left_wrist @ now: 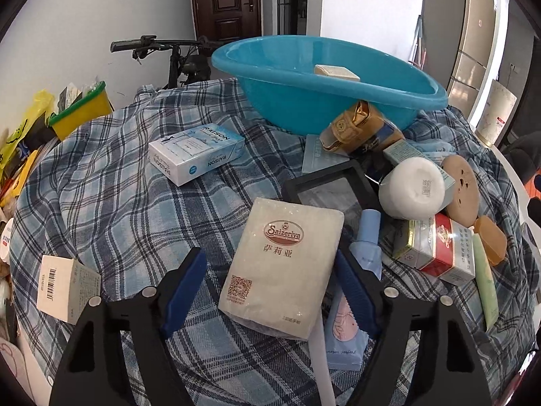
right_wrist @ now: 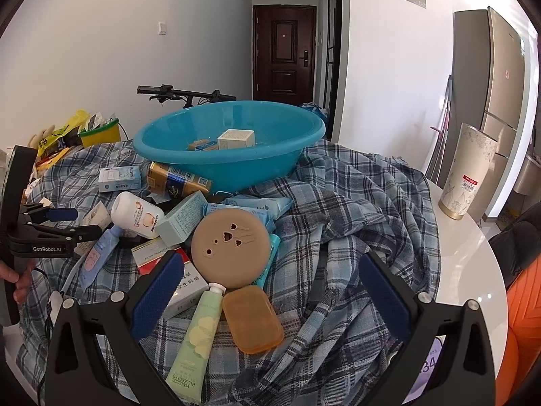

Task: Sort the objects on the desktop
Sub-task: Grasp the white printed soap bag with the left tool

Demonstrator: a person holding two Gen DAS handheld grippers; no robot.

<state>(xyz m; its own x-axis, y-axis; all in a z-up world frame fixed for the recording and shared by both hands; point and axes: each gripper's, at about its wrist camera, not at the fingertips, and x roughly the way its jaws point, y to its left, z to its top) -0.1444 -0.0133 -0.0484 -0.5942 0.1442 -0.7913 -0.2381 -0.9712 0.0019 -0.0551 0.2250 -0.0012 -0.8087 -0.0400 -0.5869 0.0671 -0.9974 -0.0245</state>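
Blue pads of the left gripper (left_wrist: 270, 287) stand either side of a pale wet-wipe packet (left_wrist: 282, 270), the right pad at its edge, the left one apart; nothing is clamped yet. The packet leans on a black frame (left_wrist: 333, 186) and a blue tube (left_wrist: 367, 243), so a squeeze could likely slide it sideways or pinch the tube along with it. Its slack wrapper may also buckle and slip out. The right gripper (right_wrist: 270, 294) hangs open above an orange soap case (right_wrist: 252, 318) and a green tube (right_wrist: 199, 331), holding nothing. Behind the pile sits the blue basin (left_wrist: 324, 105) with boxes already inside; it looks the likely drop spot. The packet reads "Saizeriya" with a QR code, a box (left_wrist: 196, 154) reads "RAISON", and the left gripper's body in the right view says "GenRobot.AI"
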